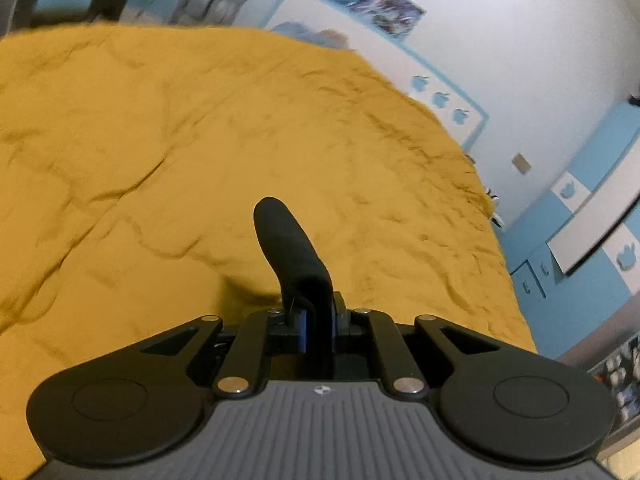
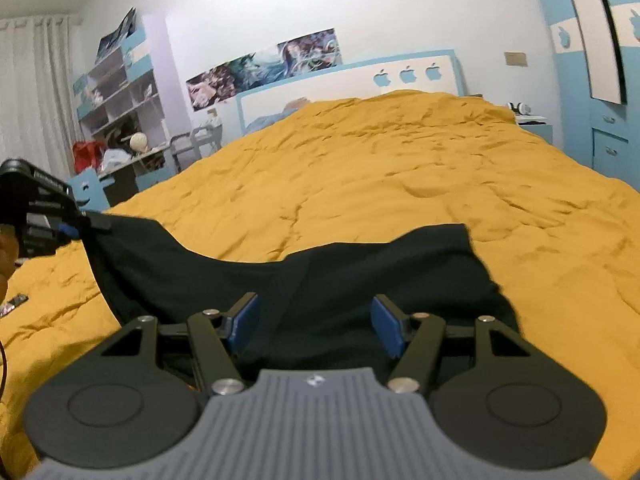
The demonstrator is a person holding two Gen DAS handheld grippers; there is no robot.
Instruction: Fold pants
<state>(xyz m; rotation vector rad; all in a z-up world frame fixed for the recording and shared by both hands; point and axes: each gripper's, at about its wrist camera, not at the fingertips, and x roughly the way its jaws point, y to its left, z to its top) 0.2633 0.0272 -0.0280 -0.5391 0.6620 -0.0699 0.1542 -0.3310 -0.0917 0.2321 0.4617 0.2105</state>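
Observation:
Black pants (image 2: 328, 284) lie across the near part of a bed with a mustard-yellow cover (image 2: 380, 168). My left gripper (image 1: 316, 320) is shut on a corner of the pants (image 1: 288, 248), which sticks up from its jaws as a black fold. In the right wrist view the left gripper (image 2: 86, 222) holds that corner lifted at the far left. My right gripper (image 2: 316, 324) is open, its blue pads (image 2: 386, 330) spread just above the pants, holding nothing.
A white and blue headboard (image 2: 360, 80) stands at the bed's far end. Shelves and a cluttered desk (image 2: 124, 120) stand to the left. A blue wardrobe (image 2: 600, 100) and a nightstand (image 2: 534, 124) stand to the right. A small object (image 2: 12, 304) lies on the cover at the far left.

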